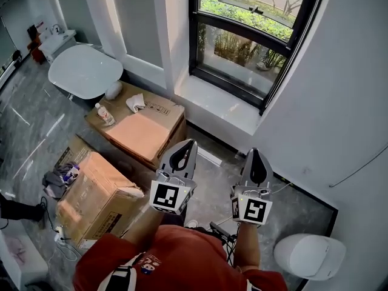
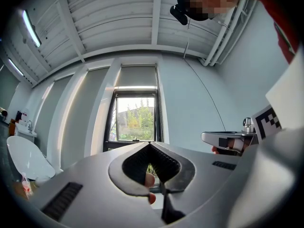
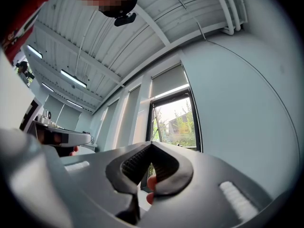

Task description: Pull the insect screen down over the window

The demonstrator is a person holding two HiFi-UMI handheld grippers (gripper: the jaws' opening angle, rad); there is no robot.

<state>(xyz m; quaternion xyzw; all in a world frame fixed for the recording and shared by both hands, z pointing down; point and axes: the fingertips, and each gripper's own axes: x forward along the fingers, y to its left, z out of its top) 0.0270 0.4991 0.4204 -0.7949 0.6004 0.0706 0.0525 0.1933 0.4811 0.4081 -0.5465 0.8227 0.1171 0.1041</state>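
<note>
Before the window (image 1: pixel 242 47), we held the left gripper (image 1: pixel 189 144) and right gripper (image 1: pixel 254 153) with jaws together, empty; unopened, they might slip off the insect screen (image 2: pixel 137 76) overhead

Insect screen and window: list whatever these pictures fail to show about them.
- Head view: the window runs off the top edge, so its upper part, and any screen there, is cut off.
- Left gripper view: the shut left tongs cover the sill. Any pull handle on the grey panel above the glass is too small to tell.
- Right gripper view: the shut right tongs hide the window's lower left corner.
</note>
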